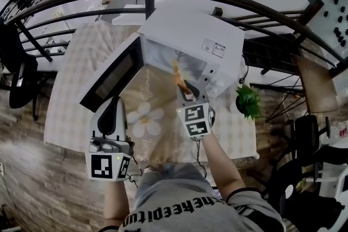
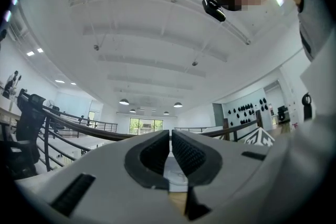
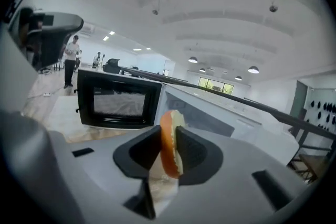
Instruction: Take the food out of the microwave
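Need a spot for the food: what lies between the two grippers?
Head view: only bare daisy-print tablecloth lies between the left gripper and the right gripper, which holds the food.

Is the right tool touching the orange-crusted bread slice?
Touching. The right gripper view shows the right tool clamped on the orange-crusted bread slice, with a pad pressed against each face.

The microwave's (image 1: 190, 30) casing looks like smooth white painted metal, and its door (image 1: 114, 76) has a dark, glossy window. The tablecloth (image 1: 76, 73) is matt checked cloth. At lower left, the floor (image 1: 32, 171) shows wood-grain planks. The left gripper (image 2: 171, 139) and right gripper (image 3: 168, 132) have matt grey plastic shells with ribbed black pads (image 3: 191, 153). The food (image 3: 168, 160) has a smooth orange crust and a pale, rough edge.
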`<state>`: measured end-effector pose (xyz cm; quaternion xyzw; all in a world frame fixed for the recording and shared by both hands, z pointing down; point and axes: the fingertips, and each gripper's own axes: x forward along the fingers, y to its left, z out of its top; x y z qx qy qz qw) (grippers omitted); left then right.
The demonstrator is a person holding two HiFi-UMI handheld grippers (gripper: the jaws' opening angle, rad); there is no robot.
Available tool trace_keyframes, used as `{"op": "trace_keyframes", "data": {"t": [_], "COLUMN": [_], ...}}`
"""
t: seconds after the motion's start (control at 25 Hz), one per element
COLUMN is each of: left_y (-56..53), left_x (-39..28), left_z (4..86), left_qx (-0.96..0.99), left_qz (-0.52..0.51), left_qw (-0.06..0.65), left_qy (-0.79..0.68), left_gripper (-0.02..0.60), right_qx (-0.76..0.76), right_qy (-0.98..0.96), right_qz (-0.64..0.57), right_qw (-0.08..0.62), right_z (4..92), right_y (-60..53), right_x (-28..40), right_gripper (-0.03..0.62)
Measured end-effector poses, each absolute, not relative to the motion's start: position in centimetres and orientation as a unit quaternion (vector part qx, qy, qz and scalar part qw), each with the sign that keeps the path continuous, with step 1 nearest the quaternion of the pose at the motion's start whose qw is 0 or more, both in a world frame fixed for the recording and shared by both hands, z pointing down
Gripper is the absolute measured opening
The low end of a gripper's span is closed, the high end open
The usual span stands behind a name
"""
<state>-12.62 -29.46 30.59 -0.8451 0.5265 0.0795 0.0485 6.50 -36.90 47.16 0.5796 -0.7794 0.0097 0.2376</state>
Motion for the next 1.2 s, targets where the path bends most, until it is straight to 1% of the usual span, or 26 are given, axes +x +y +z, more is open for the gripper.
{"op": "trace_keyframes", "data": {"t": [0.16,0.32,1.2], "left_y": [-28.9,-28.3,-25.5], "left_x": [-12.5,-12.5,-12.7], "left_z": [30.3,30.0,28.3], "left_qx": [-0.849,-0.853,-0.877], "left_qz": [0.082,0.085,0.1], "left_qw": [0.05,0.052,0.051], "left_qy": [0.519,0.512,0.466], "left_gripper": [0.015,0.015,0.015], "right_qx": [0.586,0.593,0.627], "right_qy": [-0.786,-0.784,-0.776], "right_qz": [0.031,0.039,0.036], "right_qw": [0.194,0.179,0.05], "right_z": [45.7,44.7,36.5], "right_y": [-35.4,-33.7,-25.3], "right_x": [6.7,7.1,6.5], "right_gripper": [0.096,0.097,0.101]}}
